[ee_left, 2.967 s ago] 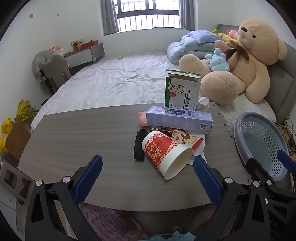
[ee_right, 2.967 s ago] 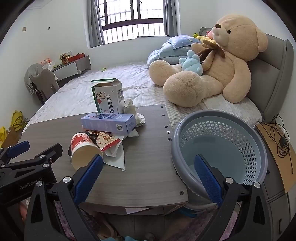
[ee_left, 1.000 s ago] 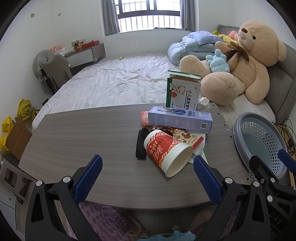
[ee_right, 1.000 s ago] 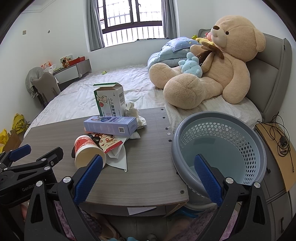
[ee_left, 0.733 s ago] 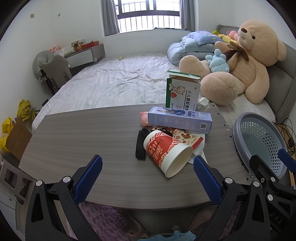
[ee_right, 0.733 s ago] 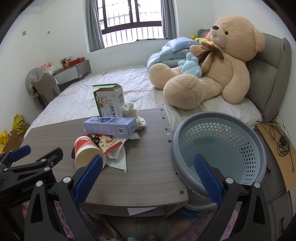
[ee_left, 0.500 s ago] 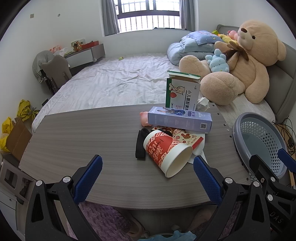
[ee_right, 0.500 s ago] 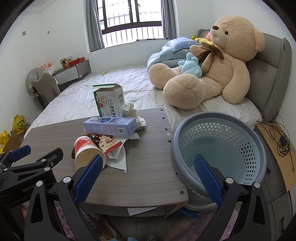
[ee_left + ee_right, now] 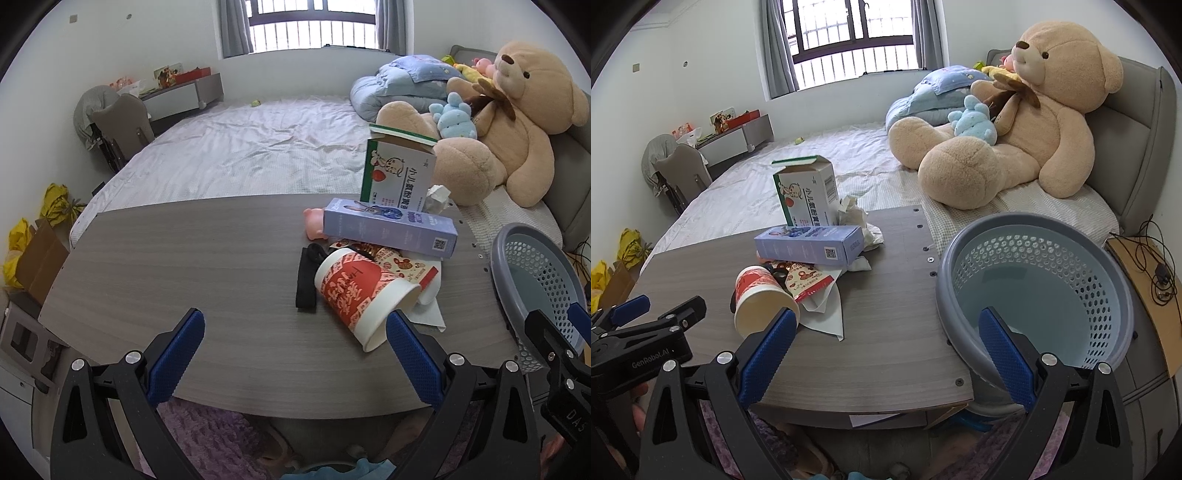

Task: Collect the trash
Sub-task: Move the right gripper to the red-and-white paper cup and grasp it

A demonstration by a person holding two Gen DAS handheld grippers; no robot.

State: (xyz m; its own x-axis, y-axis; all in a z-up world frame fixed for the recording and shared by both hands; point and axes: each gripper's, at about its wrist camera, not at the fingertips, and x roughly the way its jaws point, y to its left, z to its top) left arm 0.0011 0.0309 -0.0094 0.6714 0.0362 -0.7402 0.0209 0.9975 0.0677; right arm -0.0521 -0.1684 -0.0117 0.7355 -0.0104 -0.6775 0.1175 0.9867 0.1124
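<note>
Table: my grey wood table [image 9: 177,273] fronts a bed [image 9: 251,155].
Trash: paper cup [image 9: 364,295] on its side beside boxes, table's right end; basket [image 9: 1034,280] just beyond.
Grippers: my left gripper [image 9: 293,354] and right gripper [image 9: 886,350] gape wide, empty.
Obscured: wrapper half-buried under the box.

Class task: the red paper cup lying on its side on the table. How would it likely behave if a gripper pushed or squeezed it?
The cup lies on its side, so a push would probably roll it in a curve. It looks empty, so likely light. Thin paper walls may crumple if squeezed.
</note>
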